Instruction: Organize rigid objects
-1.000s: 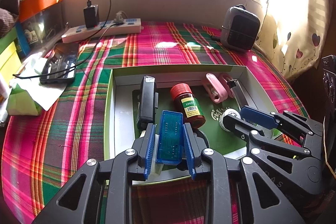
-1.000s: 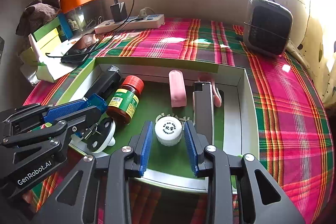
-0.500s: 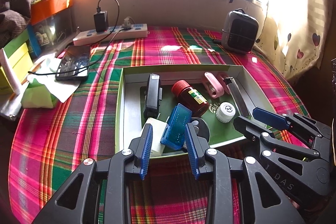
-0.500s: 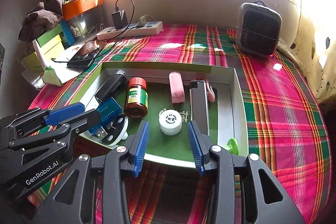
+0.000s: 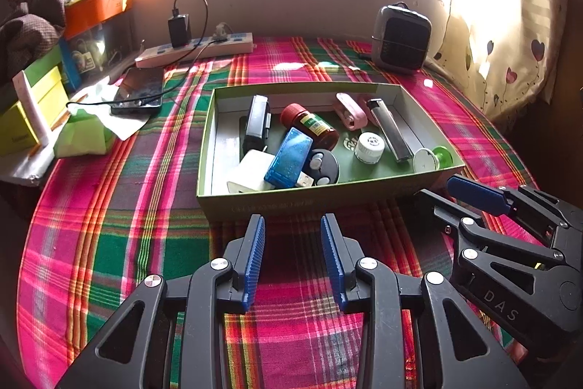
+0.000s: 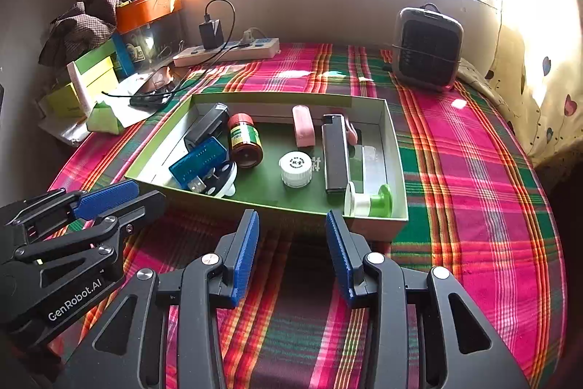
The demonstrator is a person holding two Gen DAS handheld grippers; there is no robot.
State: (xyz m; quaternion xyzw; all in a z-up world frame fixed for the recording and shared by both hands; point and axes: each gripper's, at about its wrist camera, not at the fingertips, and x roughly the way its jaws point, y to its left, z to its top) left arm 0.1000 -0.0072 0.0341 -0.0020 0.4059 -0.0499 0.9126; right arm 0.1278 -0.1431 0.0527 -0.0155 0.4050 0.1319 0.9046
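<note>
Rigid objects lie together in the green box (image 5: 364,197) on the plaid-covered desk (image 5: 120,206): a blue USB device (image 5: 289,157) propped on a white adapter (image 5: 249,175) in the box's near left corner, a red-capped bottle (image 5: 311,126) and black case (image 5: 257,119) toward the far left, a white jar (image 5: 370,148) mid-box, a grey lighter (image 5: 390,130) and pink clip (image 5: 351,110) toward the far right, and a green-and-white cap (image 6: 368,201) in the near right corner. The left gripper (image 5: 291,257) and right gripper (image 6: 291,254) hover side by side over bare cloth just short of the box's near wall, both angled downward toward it, fingers parted with nothing between them. The sorting looks close to done, so the sensible step is to hold the hands clear and check the layout. If anything needs tidying it is the blue device, which tilts; a light grip across its narrow sides would settle it flat without disturbing the round black piece (image 5: 322,166) touching it.
</note>
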